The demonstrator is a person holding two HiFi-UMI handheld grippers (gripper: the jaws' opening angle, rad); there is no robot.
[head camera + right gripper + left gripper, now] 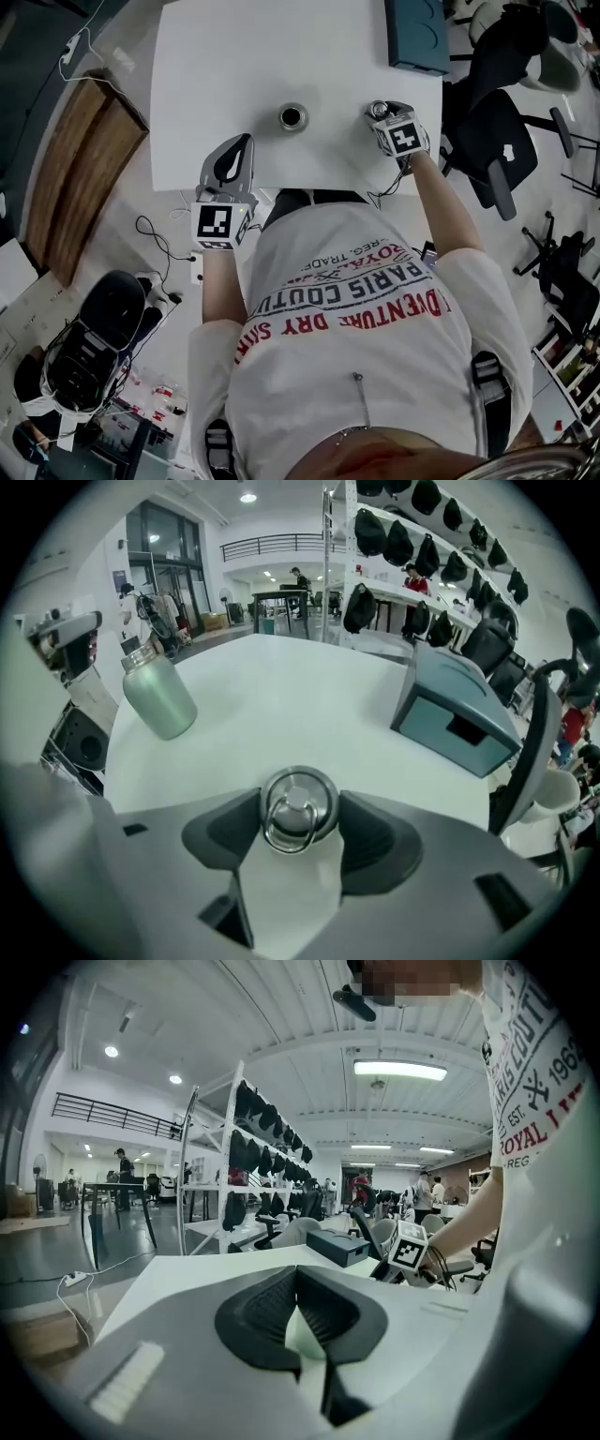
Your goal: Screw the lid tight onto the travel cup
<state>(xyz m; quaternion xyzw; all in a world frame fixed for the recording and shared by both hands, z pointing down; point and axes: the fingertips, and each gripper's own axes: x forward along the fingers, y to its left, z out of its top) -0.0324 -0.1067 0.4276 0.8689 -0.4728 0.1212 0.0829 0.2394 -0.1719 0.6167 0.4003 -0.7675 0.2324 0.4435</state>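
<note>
The left claw (239,155) hangs over the near edge of the white counter (234,56). Its jaws are pressed together with nothing between them. From it, at about 1 o'clock, the travel cup (292,117) stands upright and alone near the counter's middle, its mouth open and no lid on it. Seen from the side in the right gripper view, it is a pale green, matte, round-shouldered body with a bare steel neck. It is probably stiff metal and light if empty, so a twist at the top could spin or tip it. The closed claw would do best to open and clasp the painted body around its middle, where the coating should give more bite than the steel. At the cup's 3 o'clock, well apart from it, the lid (298,813) lies flat on the counter. It is a small round cap of polished steel with a wire ring hinged on its top. The right claw (298,829) points steeply down over it, jaws apart and straddling the cap, one pad just beside each flank, with no squeeze that I can make out. The cap looks rigid, light and slick. The loose ring is a poor hold, so opposite sides of the rim are the place to pinch. A blue-grey box (417,33) sits at the lid's 1 o'clock.
</note>
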